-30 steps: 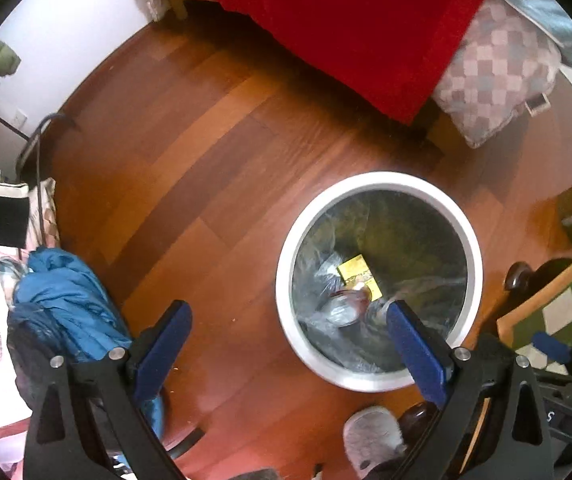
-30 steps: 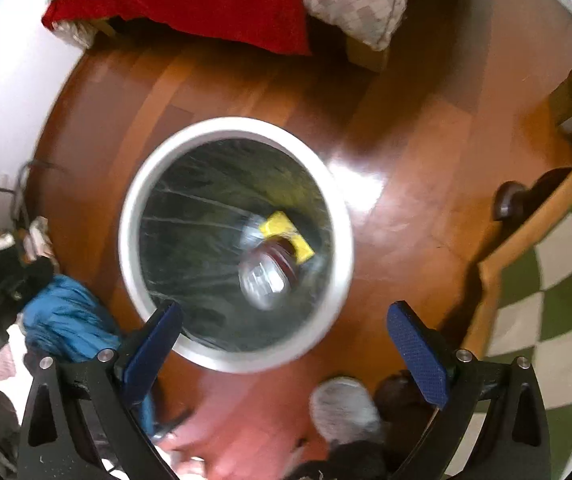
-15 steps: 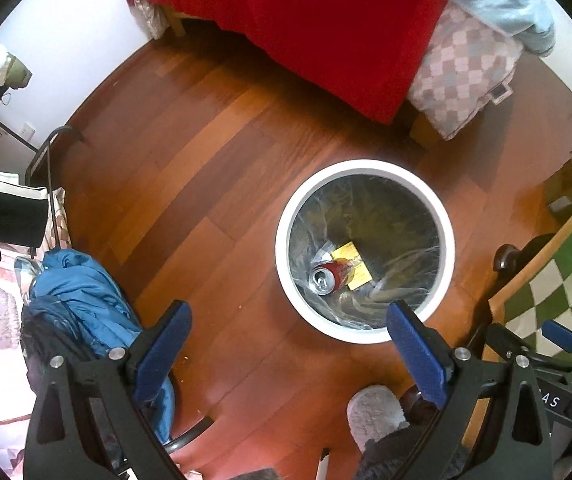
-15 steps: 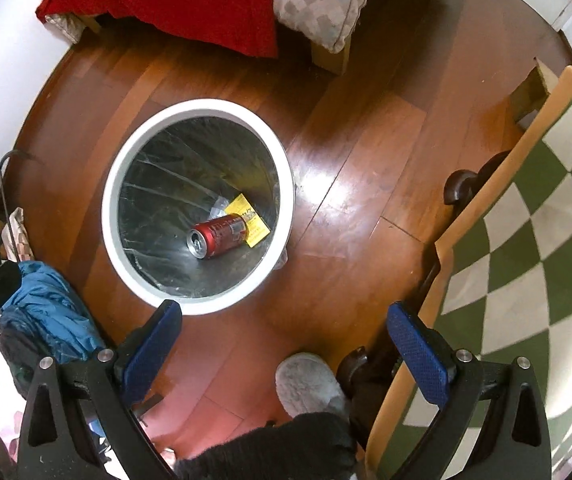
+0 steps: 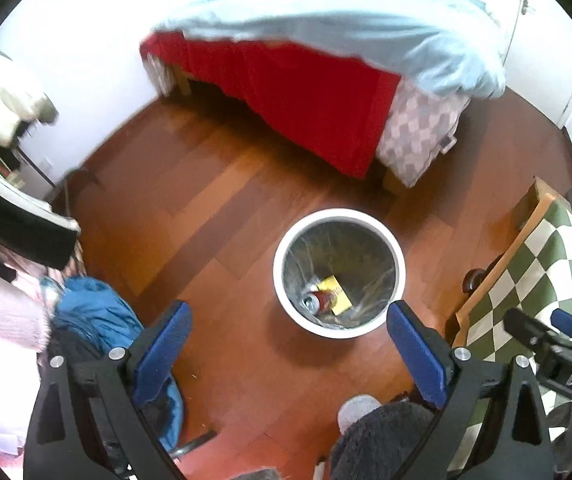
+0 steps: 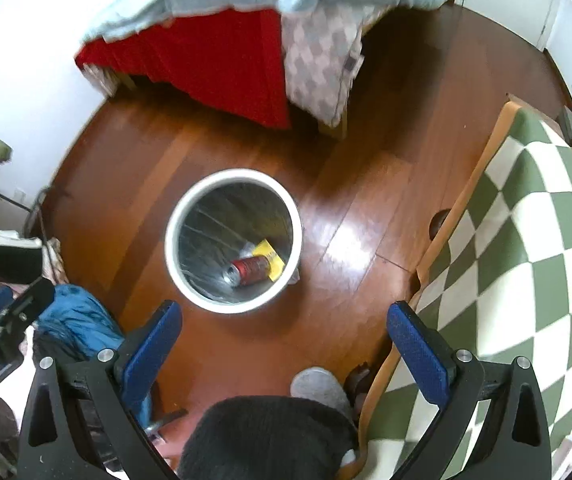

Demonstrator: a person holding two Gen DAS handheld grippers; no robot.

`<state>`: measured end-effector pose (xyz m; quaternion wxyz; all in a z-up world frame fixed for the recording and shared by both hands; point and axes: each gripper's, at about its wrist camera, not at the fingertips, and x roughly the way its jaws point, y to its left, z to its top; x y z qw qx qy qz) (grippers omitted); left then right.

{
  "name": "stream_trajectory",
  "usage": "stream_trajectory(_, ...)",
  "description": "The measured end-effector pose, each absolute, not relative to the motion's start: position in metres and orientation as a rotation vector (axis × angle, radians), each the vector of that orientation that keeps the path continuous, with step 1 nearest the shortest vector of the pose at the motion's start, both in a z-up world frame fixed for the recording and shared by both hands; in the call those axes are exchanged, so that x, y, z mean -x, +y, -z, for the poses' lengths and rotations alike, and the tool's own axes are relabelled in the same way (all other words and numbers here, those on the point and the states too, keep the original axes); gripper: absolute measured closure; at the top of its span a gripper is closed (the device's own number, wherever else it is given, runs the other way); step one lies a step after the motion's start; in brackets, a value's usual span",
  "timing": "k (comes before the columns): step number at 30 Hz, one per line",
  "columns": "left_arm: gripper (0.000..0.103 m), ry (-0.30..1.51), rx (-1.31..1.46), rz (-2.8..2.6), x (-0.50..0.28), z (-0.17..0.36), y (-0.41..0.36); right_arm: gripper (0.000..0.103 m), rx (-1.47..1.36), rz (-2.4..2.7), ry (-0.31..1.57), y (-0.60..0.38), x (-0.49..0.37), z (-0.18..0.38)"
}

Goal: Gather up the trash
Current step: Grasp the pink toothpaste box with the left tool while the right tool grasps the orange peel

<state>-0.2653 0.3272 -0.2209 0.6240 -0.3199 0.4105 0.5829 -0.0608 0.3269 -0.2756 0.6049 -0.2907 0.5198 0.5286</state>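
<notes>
A: Left gripper [image 5: 286, 334], then right gripper [image 6: 281, 330]?
B: Both spread wide, holding nothing, high above wooden floor [image 5: 205, 208].
A: And the trash?
B: Red can [image 6: 247, 269] on its side atop yellow packet [image 6: 273, 258], at the bottom of white bin [image 6: 173, 232]. Checked tablecloth [image 6: 526, 240] further right.

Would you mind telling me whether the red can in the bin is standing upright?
No, the red can lies on its side at the bottom of the white bin, partly over a yellow packet.
</notes>
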Motion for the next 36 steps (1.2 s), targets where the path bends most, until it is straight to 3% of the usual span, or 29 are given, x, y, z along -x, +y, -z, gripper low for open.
stream_trajectory(7, 0.004, 0.861, 0.613, -1.324, 0.245, 0.164, 0.283, 0.0, 0.497, -1.276, 1.173, 0.266, 0.04, 0.203)
stream_trajectory(13, 0.004, 0.852, 0.555, -1.22, 0.19, 0.152, 0.241, 0.0, 0.332, -1.22, 1.19, 0.183, -0.012, 0.165)
stream_trajectory(18, 0.004, 0.958, 0.523, -1.064, 0.109, 0.196, 0.206, 0.0, 0.241, -1.043, 1.232, 0.092, -0.084, 0.173)
stream_trajectory(25, 0.004, 1.147, 0.482, -0.861, -0.024, 0.275, 0.152, 0.001, 0.173, -0.69, 1.303, -0.052, -0.201, 0.224)
stream_trajectory(26, 0.004, 1.174, 0.47, -0.83, -0.043, 0.287, 0.143, 0.003, 0.148, -0.624, 1.32, -0.078, -0.219, 0.235)
stream_trajectory(31, 0.004, 1.27, 0.423, -0.747, -0.102, 0.32, 0.108, 0.033, 0.014, -0.436, 1.406, -0.154, -0.281, 0.284)
stream_trajectory(36, 0.004, 1.343, 0.365, -0.722, -0.132, 0.347, 0.091, 0.051, -0.168, -0.398, 1.496, -0.188, -0.306, 0.328)
